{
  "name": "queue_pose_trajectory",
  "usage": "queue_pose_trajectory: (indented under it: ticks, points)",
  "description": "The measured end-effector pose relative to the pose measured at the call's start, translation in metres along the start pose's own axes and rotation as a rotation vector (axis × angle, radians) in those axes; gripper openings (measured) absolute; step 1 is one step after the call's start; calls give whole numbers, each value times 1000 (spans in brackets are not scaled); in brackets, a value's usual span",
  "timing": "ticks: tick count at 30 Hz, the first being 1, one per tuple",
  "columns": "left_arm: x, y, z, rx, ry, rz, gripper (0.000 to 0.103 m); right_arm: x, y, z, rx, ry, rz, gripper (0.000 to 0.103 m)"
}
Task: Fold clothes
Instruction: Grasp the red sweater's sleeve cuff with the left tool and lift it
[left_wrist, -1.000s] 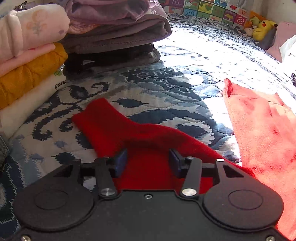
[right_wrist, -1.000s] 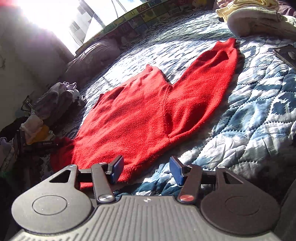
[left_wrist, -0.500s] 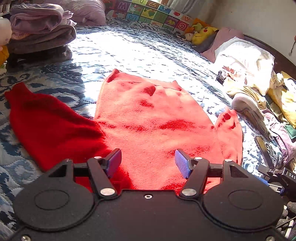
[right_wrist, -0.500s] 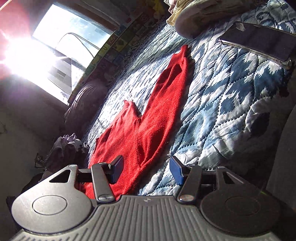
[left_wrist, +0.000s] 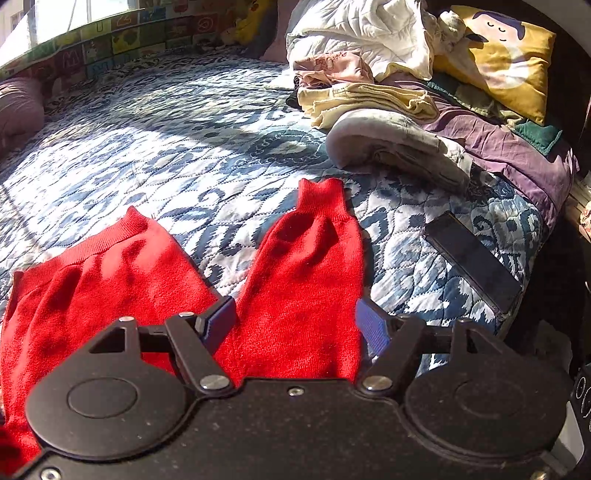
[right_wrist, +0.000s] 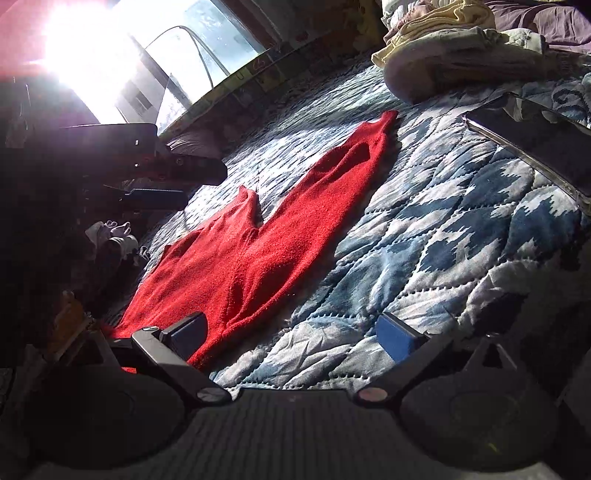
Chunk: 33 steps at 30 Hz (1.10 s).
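Observation:
A red knit sweater (left_wrist: 110, 280) lies flat on the blue-and-white quilted bed (left_wrist: 166, 140). One sleeve (left_wrist: 314, 266) stretches away from me, its cuff pointing toward the clothes heap. My left gripper (left_wrist: 295, 321) hovers open over this sleeve's near part, with its blue pads on either side and nothing pinched. In the right wrist view the same sweater (right_wrist: 240, 266) runs diagonally with its sleeve (right_wrist: 351, 166) up right. My right gripper (right_wrist: 295, 332) is open wide, its left pad over the sweater's edge and its right pad over bare quilt. The left gripper's dark body (right_wrist: 147, 162) shows at left.
A black phone (left_wrist: 472, 258) lies on the quilt right of the sleeve, the same phone (right_wrist: 535, 147) showing at the right wrist view's right edge. A heap of unfolded clothes (left_wrist: 388, 96) and a yellow pillow (left_wrist: 498, 62) sit beyond. Bright window glare (right_wrist: 92, 55) fills the upper left.
The left gripper swung right from the other sleeve across the sweater body to this sleeve. The right gripper dropped closer to the quilt and its jaws opened wider.

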<state>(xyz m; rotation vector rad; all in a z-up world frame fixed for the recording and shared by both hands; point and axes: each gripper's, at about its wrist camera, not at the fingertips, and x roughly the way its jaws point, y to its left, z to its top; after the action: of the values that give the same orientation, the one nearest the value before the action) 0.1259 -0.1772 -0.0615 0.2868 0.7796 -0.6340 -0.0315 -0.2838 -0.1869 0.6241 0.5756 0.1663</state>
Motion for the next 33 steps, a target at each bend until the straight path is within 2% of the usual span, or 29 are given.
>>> queue_pose_trajectory:
  ticks: [4, 8, 12, 16, 20, 23, 24, 25, 26, 30, 33]
  points:
    - [44, -31, 32, 79, 41, 8, 65, 4, -2, 2, 15, 13, 21, 103]
    - [91, -52, 56, 110, 105, 29, 59, 7, -4, 2, 31, 9, 39, 103]
    - [126, -64, 71, 117, 147, 51, 49, 8, -5, 3, 34, 14, 46, 103]
    - [158, -74, 80, 163, 183, 129, 42, 7, -9, 5, 66, 19, 65, 103]
    - [186, -85, 81, 248, 231, 258, 39, 9, -15, 8, 114, 20, 90, 103]
    - [194, -90, 82, 239, 243, 308, 33, 10, -16, 8, 125, 19, 98, 103]
    - [195, -93, 83, 246, 243, 321, 25, 10, -15, 8, 121, 20, 97, 103]
    - [196, -97, 83, 263, 242, 336, 11, 10, -14, 8, 116, 21, 95, 103]
    - [197, -98, 83, 272, 241, 344, 5, 11, -13, 8, 111, 21, 93, 103]
    - [181, -87, 86, 241, 210, 312, 3, 11, -13, 9, 111, 16, 89, 103]
    - [141, -66, 93, 159, 120, 254, 3, 8, -12, 11, 115, 17, 81, 102]
